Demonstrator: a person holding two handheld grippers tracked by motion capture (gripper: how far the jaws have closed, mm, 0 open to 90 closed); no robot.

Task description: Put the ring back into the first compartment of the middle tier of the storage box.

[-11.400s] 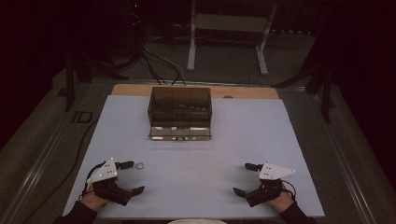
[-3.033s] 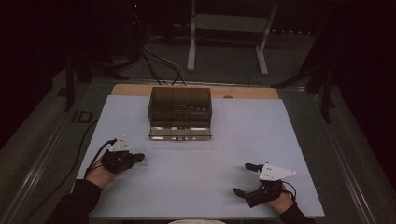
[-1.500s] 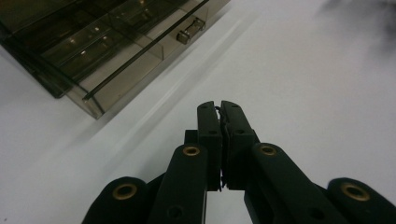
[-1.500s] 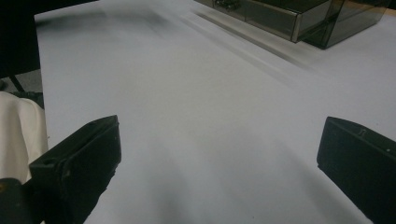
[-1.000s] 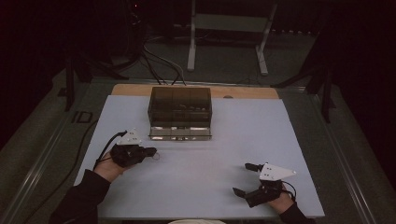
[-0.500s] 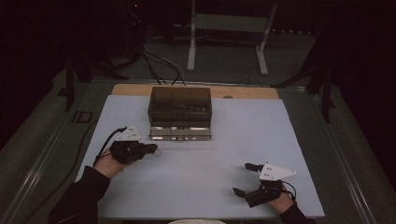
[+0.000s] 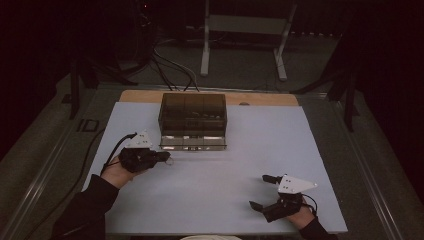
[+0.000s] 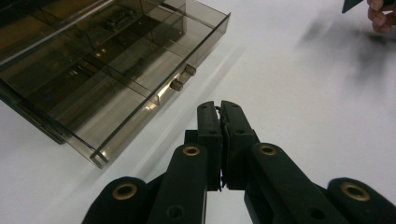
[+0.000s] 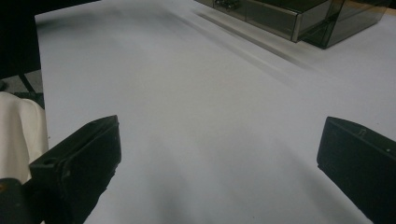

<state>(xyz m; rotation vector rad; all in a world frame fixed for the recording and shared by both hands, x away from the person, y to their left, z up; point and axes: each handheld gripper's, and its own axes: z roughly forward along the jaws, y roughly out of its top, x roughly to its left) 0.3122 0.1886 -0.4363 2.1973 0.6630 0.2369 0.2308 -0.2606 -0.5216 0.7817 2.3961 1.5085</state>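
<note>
overhead forward-down, two low jaw-mounted views

Jaws: two black, standing wide apart at the bottom corners, nothing between them.
Right gripper (image 9: 217, 158): open over bare table, holding nothing.
Table surface (image 9: 196, 107): white, smooth, running from the jaws up to the far edge.
Drawer box (image 9: 299, 16): smoky transparent plastic, at the top right, resting on the table, well apart from the jaws.
Drawer fronts: a row along the box's near face, small knobs at the upper edge.
White cloth (image 9: 21, 128): at the left edge, just beside the left-hand jaw.
</note>
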